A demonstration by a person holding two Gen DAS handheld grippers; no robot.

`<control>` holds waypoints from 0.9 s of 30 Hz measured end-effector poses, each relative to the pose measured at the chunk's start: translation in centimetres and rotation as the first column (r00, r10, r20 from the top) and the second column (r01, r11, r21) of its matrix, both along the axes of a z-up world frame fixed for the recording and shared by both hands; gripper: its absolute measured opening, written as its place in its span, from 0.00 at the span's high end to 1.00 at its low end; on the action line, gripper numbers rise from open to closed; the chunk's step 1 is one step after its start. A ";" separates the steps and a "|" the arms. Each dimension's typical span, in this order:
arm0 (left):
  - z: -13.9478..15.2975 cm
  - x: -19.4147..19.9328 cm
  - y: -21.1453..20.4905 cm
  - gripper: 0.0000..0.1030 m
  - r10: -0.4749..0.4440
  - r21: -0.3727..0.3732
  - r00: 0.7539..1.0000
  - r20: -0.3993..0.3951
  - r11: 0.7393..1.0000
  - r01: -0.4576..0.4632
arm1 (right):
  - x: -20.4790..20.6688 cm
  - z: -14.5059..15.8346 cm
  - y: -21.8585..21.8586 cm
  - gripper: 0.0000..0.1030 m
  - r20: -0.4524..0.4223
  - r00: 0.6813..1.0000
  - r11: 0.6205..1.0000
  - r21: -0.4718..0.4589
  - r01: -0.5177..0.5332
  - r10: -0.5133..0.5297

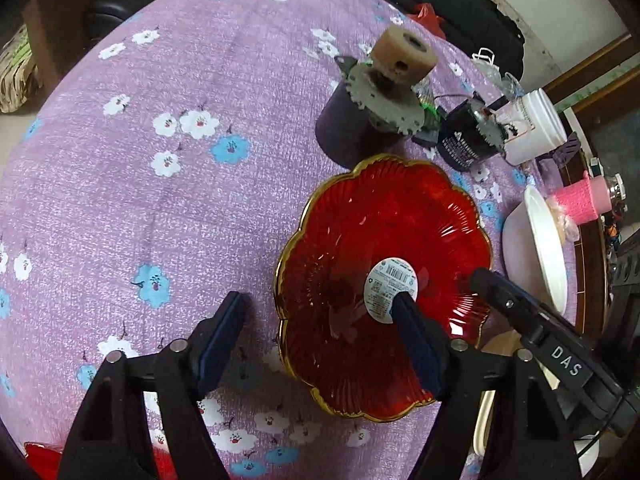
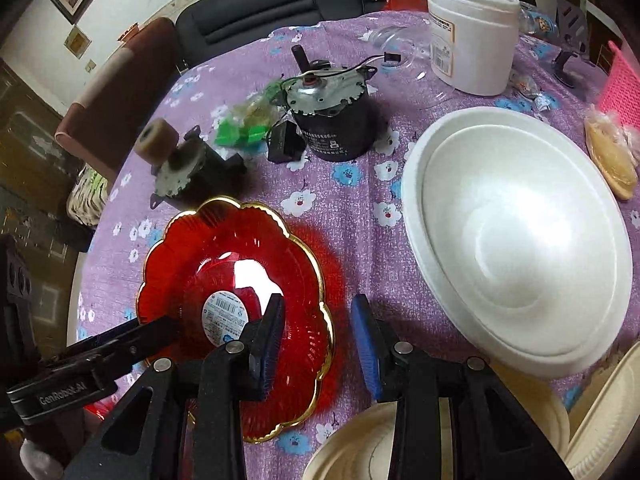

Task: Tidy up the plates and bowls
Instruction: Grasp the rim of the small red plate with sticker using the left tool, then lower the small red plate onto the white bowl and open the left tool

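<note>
Both claws spread apart over red bowl [image 2: 236, 308] (barcode sticker inside): left claw [image 1: 320, 320] straddling its left rim, right claw [image 2: 318, 348] its right rim. White bowl [image 2: 516, 256] right of it.

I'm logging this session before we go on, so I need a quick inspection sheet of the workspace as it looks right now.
Surface: purple flowered tablecloth.
Job's things: red glass plate with gold rim and a barcode sticker; white bowl; cream bowl at the near edge.
Clutter: two motors, white jar, green wrappers.
Grippers: left tongs open, straddling the plate's rim; right tongs open, likewise.
Cables: motor lead.
Surroundings: black chair.
</note>
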State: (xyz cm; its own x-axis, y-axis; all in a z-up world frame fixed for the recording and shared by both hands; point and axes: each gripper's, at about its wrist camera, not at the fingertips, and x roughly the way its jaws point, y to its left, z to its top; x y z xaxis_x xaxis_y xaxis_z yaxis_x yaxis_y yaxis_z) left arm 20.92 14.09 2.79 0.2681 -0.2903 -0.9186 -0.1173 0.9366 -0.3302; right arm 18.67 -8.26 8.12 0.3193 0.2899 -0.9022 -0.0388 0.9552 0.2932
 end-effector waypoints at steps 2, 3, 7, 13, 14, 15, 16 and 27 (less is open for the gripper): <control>-0.2 0.0 -0.2 0.35 -0.004 0.005 1.000 -0.005 1.000 0.004 | 0.2 -0.1 0.3 0.64 -0.004 1.000 1.000 -0.010 -0.006 0.006; -0.1 0.0 -0.3 0.39 -0.007 0.012 1.000 0.003 1.000 0.007 | 0.2 -0.2 0.4 0.64 -0.008 1.000 1.000 -0.019 -0.011 0.011; -0.4 0.5 -1.5 0.63 -0.048 0.063 0.999 0.005 0.997 0.048 | 0.5 -0.6 1.1 0.64 -0.021 0.999 0.998 -0.051 -0.032 0.031; 0.0 -0.1 -1.5 0.70 -0.034 0.082 0.999 0.017 0.996 0.033 | -0.1 -0.6 1.7 0.82 0.011 0.999 0.995 -0.092 -0.039 0.041; 0.3 -0.3 -1.1 0.70 -0.027 0.068 0.999 0.025 0.997 0.025 | -0.3 -0.3 1.5 0.84 0.024 0.999 0.996 -0.078 -0.032 0.034; 0.8 -0.5 -0.7 0.70 -0.022 0.063 0.999 0.034 0.998 0.020 | -0.5 0.1 1.3 0.86 0.034 0.999 0.998 -0.065 -0.026 0.028; 1.3 -0.8 -0.5 0.70 -0.018 0.060 0.999 0.046 0.998 0.015 | -0.7 0.4 1.3 0.87 0.044 0.999 0.998 -0.054 -0.022 0.024; 8.5 -8.9 3.5 0.70 0.041 0.049 0.975 0.218 0.997 -0.053 | -7.5 6.4 3.4 0.87 0.185 0.982 0.996 0.062 -0.056 0.044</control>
